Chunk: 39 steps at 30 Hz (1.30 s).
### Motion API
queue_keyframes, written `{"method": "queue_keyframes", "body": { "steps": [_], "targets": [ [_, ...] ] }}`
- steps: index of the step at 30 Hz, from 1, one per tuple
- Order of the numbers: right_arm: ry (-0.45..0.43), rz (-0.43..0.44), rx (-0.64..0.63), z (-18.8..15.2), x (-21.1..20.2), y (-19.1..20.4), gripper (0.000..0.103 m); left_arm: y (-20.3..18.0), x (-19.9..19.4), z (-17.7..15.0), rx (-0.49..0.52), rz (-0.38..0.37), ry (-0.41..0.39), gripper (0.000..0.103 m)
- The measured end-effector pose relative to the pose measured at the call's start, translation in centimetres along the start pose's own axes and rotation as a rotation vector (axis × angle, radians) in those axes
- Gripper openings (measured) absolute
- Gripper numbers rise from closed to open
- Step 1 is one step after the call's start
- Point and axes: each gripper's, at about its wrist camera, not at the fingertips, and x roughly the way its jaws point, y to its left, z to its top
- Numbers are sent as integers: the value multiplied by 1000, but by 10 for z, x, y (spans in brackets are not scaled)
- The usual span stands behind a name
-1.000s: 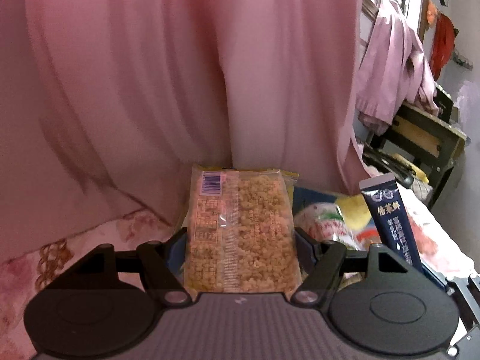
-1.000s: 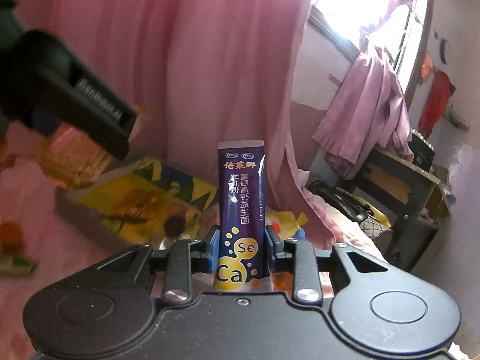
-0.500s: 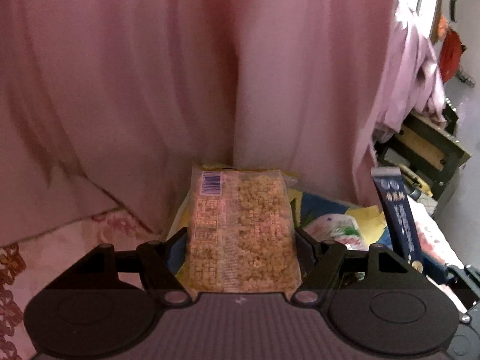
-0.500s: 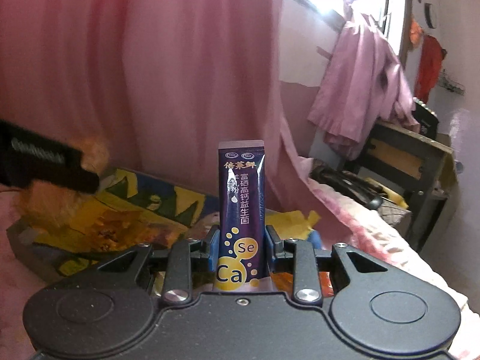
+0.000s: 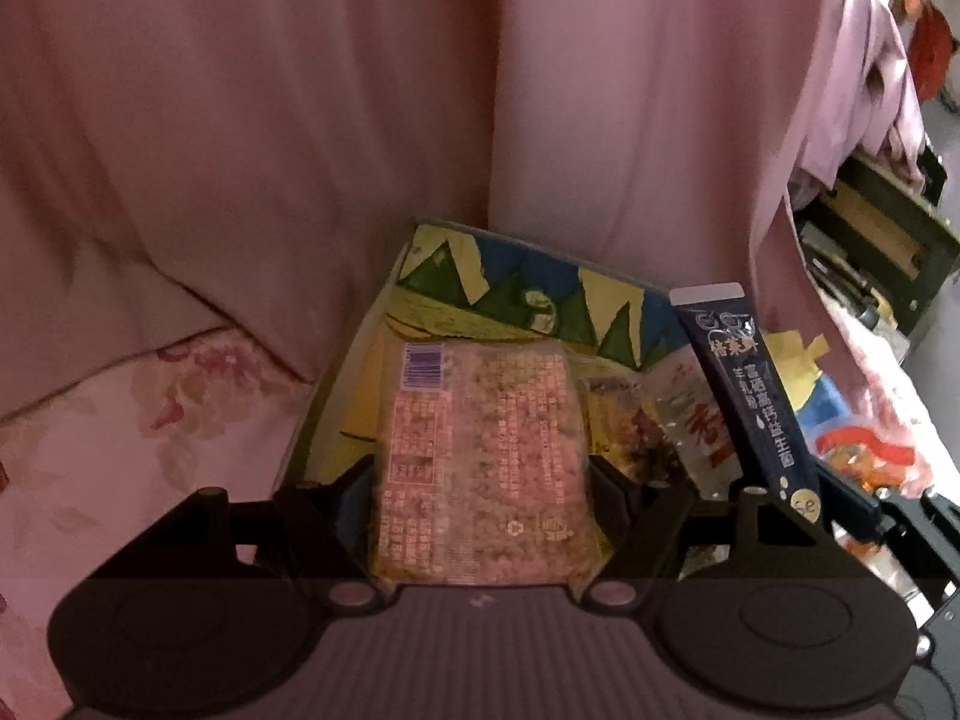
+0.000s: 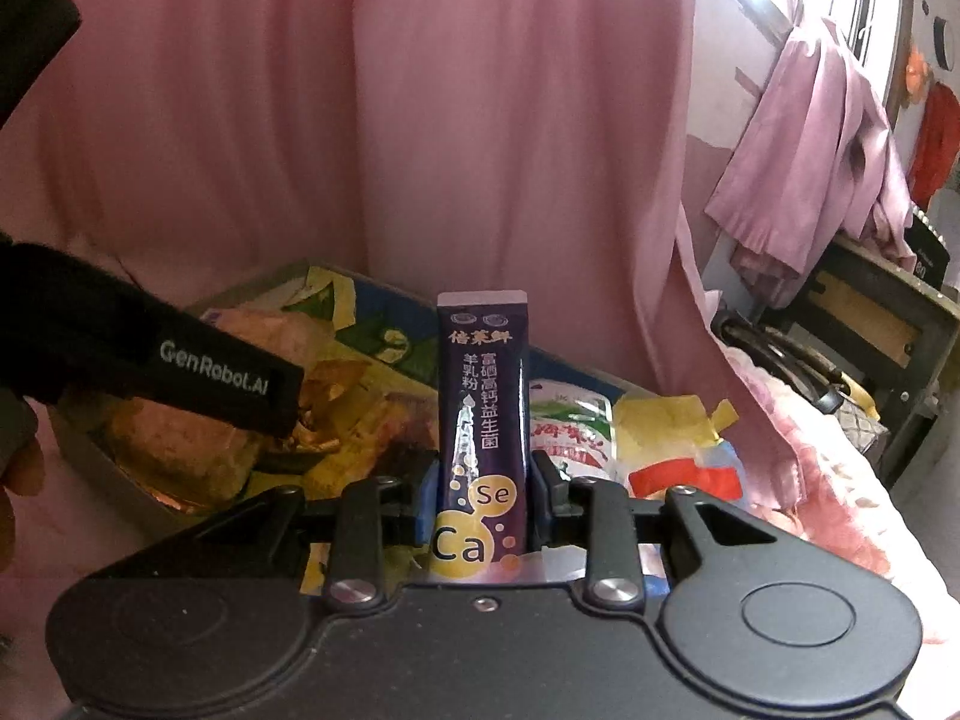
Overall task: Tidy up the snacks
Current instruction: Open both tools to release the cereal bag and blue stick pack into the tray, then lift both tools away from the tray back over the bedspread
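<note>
We are holding two snacks over an open box [image 5: 360,360] whose inner walls are printed in yellow, green and blue, standing against a pink curtain [image 5: 300,120]. Our left gripper [image 5: 480,498] is clamping a clear packet of small puffed pieces [image 5: 480,462] by its long sides, jaws standing fairly wide around it, barcode end pointing away from us. Our right gripper [image 6: 483,492] is pinching a slim dark purple sachet [image 6: 483,396] upright, its jaws nearly together and just easing apart, pads on the sachet's edges.

The left wrist view is showing the packet hanging over the box's left part, with other wrappers [image 5: 678,414] lying inside to its right, and the sachet [image 5: 750,396] slanting beside them. The right wrist view is giving us what that view is not: the left gripper [image 6: 198,372] seen side-on over the box, a white and green pouch [image 6: 570,426] behind the sachet, a yellow and red bag [image 6: 678,450] further right, and a lit window [image 6: 840,0].
</note>
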Motion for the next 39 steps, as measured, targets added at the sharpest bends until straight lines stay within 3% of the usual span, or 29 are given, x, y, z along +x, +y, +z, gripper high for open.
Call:
{"method": "queue_keyframes", "body": {
  "steps": [5, 9, 14, 24, 33, 39],
  "targets": [
    [45, 7, -5, -3, 7, 0, 38, -2, -1, -1, 13, 10, 20, 76],
    [42, -2, -1, -2, 3, -3, 58, -2, 1, 2, -17, 0, 31, 84],
    [17, -14, 50, 1, -17, -17, 75, 0, -12, 8, -60, -7, 31, 87],
    [-123, -54, 232, 12, -89, -66, 99, -22, -91, 18, 1, 64, -109, 102],
    [-244, -35, 351, -1, -167, -99, 102, -42, -176, -9, 29, 163, -262, 103],
    [-266, -1, 379, -14, -210, -104, 102, -46, -224, -46, 41, 239, -321, 103]
  ]
}}
